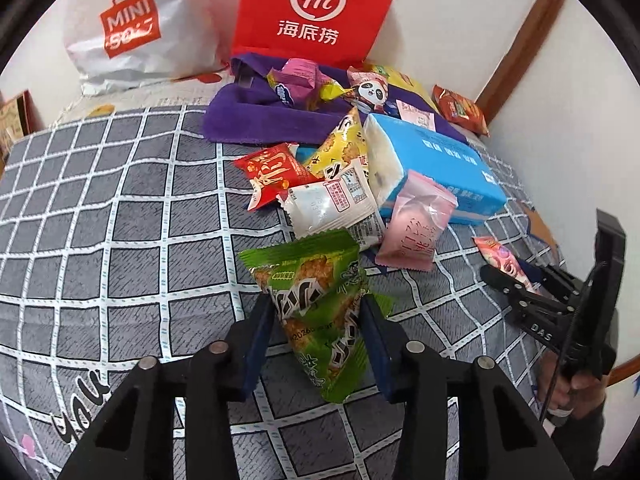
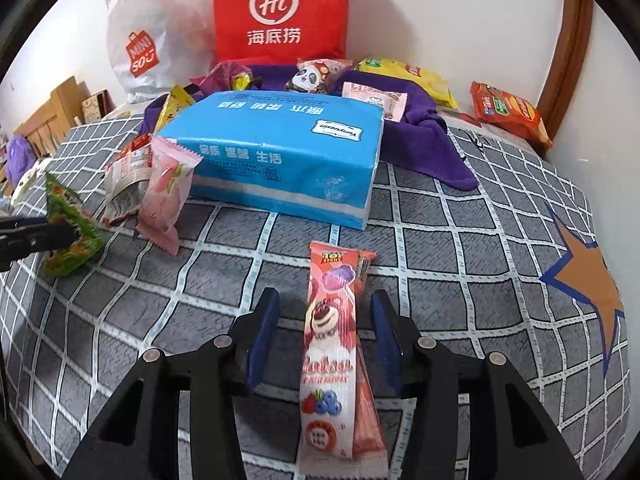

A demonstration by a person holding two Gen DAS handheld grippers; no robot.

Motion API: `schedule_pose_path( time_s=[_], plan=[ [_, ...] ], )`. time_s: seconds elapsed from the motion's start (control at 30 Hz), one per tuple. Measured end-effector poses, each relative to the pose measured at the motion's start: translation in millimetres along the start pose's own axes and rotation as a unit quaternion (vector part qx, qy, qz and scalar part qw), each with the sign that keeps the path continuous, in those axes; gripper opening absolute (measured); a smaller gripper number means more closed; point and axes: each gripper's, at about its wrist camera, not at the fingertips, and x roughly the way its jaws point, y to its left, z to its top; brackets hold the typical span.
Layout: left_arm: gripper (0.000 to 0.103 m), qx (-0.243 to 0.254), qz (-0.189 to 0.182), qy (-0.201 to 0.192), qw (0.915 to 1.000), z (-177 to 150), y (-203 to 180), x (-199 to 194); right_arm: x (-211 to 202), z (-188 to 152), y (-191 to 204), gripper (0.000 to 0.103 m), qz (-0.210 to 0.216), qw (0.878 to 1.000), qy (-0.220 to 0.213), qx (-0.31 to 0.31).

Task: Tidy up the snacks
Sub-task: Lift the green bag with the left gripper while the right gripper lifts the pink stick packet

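Observation:
A green triangular snack packet (image 1: 320, 304) stands between the fingers of my left gripper (image 1: 318, 312), whose pads touch its sides; it also shows in the right wrist view (image 2: 70, 228). A long pink Toy Story snack stick (image 2: 334, 344) lies on the checked bedsheet between the fingers of my right gripper (image 2: 324, 332), which is open with gaps on both sides. A pile of snack packets lies ahead: red (image 1: 272, 174), white (image 1: 336, 204), pink (image 1: 416, 224), yellow (image 1: 340, 148).
A blue tissue pack (image 2: 280, 160) lies mid-bed on the grey checked sheet (image 1: 120, 216). Behind it are a purple cloth (image 1: 256, 116) with more snacks, a red Haidilao bag (image 2: 280, 8), a white Miniso bag (image 1: 132, 28) and an orange packet (image 2: 508, 112) by the wall.

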Motion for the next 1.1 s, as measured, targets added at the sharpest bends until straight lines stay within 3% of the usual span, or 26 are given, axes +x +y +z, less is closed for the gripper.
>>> schedule_pose_path(
  time_s=[0.13,0.33,0.5,0.6,0.83,1.1],
  plan=[
    [0.053,-0.007,-0.001,0.003,1.0,-1,4,9,5,4,-1,0.047,0.003,1.0,0.003,0.022],
    [0.056,-0.018,-0.002,-0.009,0.9998,1,1,15,6,4,-2,0.048,0.007,1.0,0.002,0.031],
    [0.052,-0.013,0.014,-0.027,0.9994,1,-3,18,6,3,-2,0.046,0.007,1.0,0.002,0.03],
    [0.048,-0.017,0.007,-0.025,0.9995,0,-1,16,5,3,-4,0.028,0.004,0.999,-0.001,0.034],
    [0.046,-0.025,-0.004,-0.025,0.9994,-1,-2,-1,0,3,-5,0.026,0.0,0.999,0.005,0.035],
    [0.046,-0.017,-0.015,-0.034,0.9991,-1,-11,-23,-30,8,2,0.026,-0.004,0.999,-0.019,0.044]
  ],
)
